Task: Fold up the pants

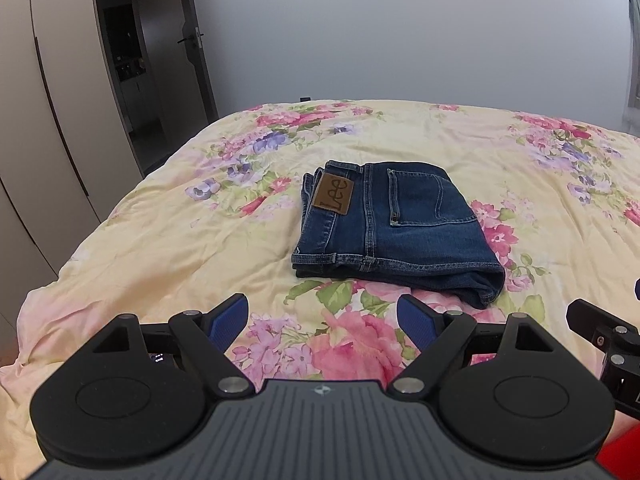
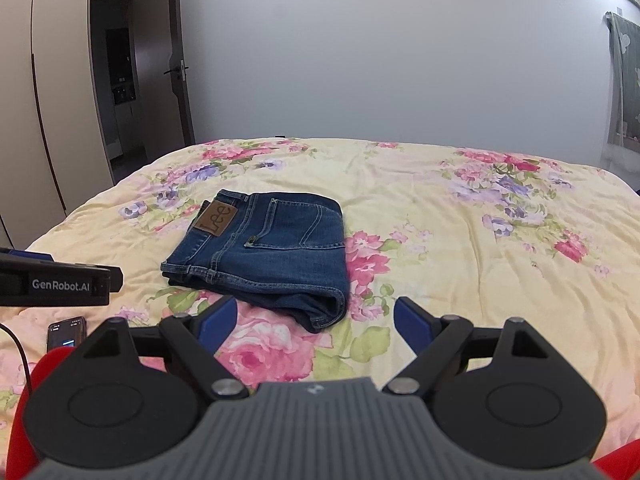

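Note:
A pair of dark blue jeans (image 1: 396,228) lies folded into a compact stack on the floral bedspread, back pocket and brown leather label facing up. The same jeans (image 2: 272,256) sit left of centre in the right wrist view. My left gripper (image 1: 322,312) hovers open just short of the stack's near edge, blue pads apart, nothing between them. My right gripper (image 2: 314,312) is open too, its left pad close to the stack's near right corner, not touching it. The left gripper's body (image 2: 56,280) shows at the left edge of the right wrist view.
The yellow floral bedspread (image 1: 500,152) spreads wide around the jeans. A phone (image 2: 66,332) with a cable lies on the bed near my left side. Wardrobe doors (image 1: 48,120) and an open doorway (image 1: 136,68) stand to the left. A curtain (image 2: 624,88) hangs far right.

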Demonstrator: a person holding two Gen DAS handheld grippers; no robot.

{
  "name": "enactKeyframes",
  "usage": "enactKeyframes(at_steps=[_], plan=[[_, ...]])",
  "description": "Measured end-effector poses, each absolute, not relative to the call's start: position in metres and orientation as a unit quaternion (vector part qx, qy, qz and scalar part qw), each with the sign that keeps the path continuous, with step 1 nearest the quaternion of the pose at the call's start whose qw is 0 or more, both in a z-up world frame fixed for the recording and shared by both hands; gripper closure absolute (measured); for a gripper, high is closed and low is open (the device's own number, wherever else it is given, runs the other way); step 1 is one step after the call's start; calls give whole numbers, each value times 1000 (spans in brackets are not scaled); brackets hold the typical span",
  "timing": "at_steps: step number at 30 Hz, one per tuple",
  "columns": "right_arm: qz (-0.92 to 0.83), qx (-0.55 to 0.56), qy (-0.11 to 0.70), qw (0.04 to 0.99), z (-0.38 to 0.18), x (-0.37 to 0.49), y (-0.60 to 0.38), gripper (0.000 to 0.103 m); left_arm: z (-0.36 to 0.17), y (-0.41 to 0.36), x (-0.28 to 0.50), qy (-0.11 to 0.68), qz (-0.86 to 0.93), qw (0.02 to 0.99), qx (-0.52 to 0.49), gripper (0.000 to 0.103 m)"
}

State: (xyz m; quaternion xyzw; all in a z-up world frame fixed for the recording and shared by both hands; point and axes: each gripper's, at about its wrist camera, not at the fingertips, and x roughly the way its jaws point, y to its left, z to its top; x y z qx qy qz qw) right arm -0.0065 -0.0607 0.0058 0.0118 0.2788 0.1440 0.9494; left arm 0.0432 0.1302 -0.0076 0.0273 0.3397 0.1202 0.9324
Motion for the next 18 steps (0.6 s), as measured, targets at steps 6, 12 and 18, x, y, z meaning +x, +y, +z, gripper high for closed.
enactKeyframes(at_steps=[6,12,18], plan=[[146,11,281,949,5,-6,-61,21,-8,129,45,341,119,932,28,5],[145,12,280,949,5,-5,-63,21,-10,128,46,344,117,931,32,5],[141,11,281,949,3,-5,-62,21,-10,126,45,343,115,931,35,5]])
